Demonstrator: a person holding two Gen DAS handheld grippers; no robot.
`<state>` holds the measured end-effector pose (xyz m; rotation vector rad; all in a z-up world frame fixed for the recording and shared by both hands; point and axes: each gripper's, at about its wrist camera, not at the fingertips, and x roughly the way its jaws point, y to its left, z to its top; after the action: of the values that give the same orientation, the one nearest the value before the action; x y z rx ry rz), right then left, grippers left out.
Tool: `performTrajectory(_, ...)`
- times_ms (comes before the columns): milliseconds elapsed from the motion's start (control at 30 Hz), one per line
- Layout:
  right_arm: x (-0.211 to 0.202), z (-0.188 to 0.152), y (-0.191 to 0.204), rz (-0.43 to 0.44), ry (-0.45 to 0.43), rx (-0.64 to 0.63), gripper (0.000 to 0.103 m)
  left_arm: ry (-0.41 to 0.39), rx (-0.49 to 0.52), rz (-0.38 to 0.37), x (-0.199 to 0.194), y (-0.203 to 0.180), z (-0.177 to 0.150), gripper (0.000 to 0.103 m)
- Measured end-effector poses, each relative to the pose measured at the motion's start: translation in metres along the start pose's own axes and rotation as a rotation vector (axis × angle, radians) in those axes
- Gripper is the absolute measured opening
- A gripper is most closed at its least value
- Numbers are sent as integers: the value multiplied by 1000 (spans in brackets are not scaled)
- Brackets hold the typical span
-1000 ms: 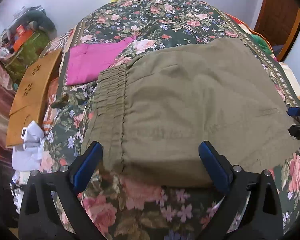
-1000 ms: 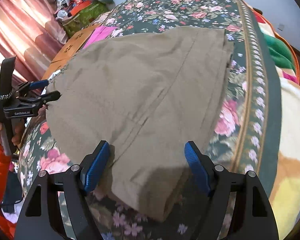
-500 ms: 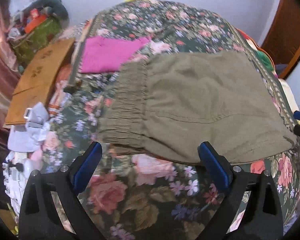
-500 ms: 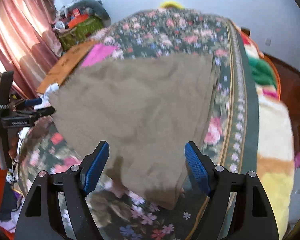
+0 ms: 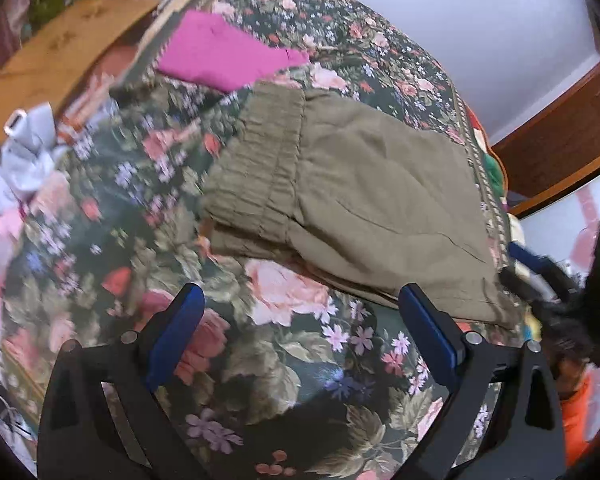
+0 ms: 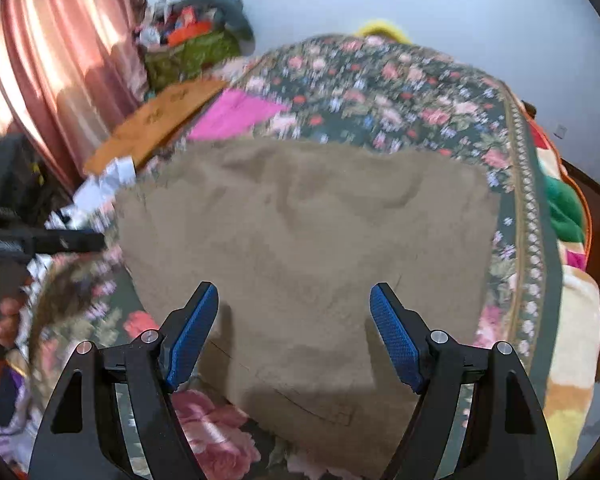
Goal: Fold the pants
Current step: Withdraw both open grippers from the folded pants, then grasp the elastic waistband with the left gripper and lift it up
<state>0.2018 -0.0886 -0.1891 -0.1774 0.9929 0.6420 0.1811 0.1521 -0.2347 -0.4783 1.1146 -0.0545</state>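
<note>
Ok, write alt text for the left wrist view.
Folded olive pants lie on a floral bedspread, elastic waistband facing left. The left gripper hangs open just short of them, its blue fingers holding nothing. A magenta cloth lies beyond.

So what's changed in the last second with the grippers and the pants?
Both grippers have backed away from the olive pants: the left gripper now hangs over bare floral bedspread, the right gripper higher above the near edge. Both stayed open and empty; the pants stayed folded, the pink cloth unmoved.
</note>
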Motion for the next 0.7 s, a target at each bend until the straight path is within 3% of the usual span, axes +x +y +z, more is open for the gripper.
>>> performTrajectory(133,11,-12,0,7,22,-1,75,52,-50,-112,11,2,-1,99)
performTrajectory(267,12,-15,-10,63,46,66,76,81,-73,-148,24,4,8,99)
performTrajectory(467,11,-20,-6,71,44,72,76,109,-200,-289,44,22,31,99)
performTrajectory(567,11,-21,-6,80,43,80,76,108,-238,-313,49,27,41,98)
performTrajectory(667,10,-23,-6,85,39,87,76,81,-217,-222,49,24,47,74)
performTrajectory(700,10,-22,-7,87,38,89,76,72,-202,-177,49,22,48,60)
